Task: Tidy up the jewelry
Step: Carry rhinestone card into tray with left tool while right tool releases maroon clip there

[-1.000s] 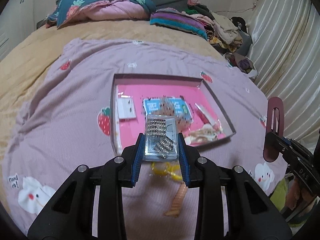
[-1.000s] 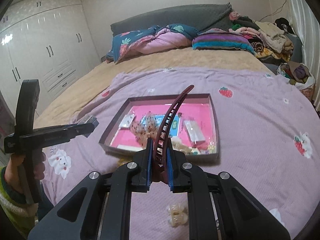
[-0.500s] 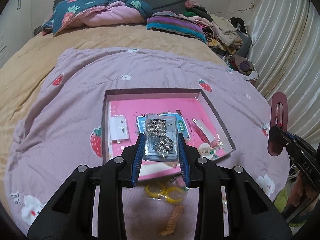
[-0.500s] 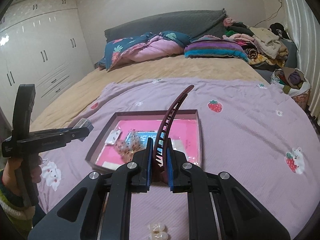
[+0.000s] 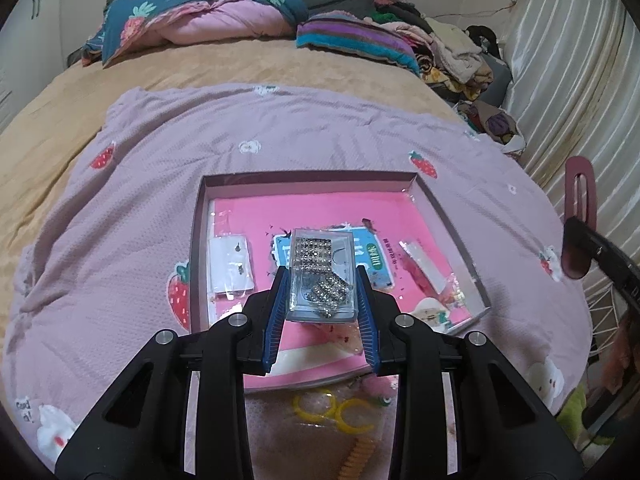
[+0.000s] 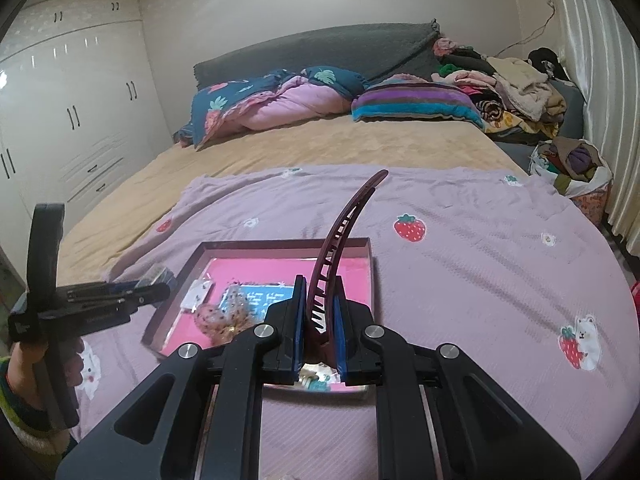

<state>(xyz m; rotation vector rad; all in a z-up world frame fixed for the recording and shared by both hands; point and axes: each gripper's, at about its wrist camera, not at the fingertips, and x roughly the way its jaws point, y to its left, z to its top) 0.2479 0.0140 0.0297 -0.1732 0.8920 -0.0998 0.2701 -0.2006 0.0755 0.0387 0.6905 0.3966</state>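
Lilac blanket lay under one pink tray. Above the tray, left gripper clamped a clear box; right gripper pinched one maroon clip. Two yellow rings sat just before the tray.

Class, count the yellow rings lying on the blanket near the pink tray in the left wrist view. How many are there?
2. One yellow ring lies just outside the tray's near edge; the second ring sits beside it, to its right. The left claw's arms may hide more.
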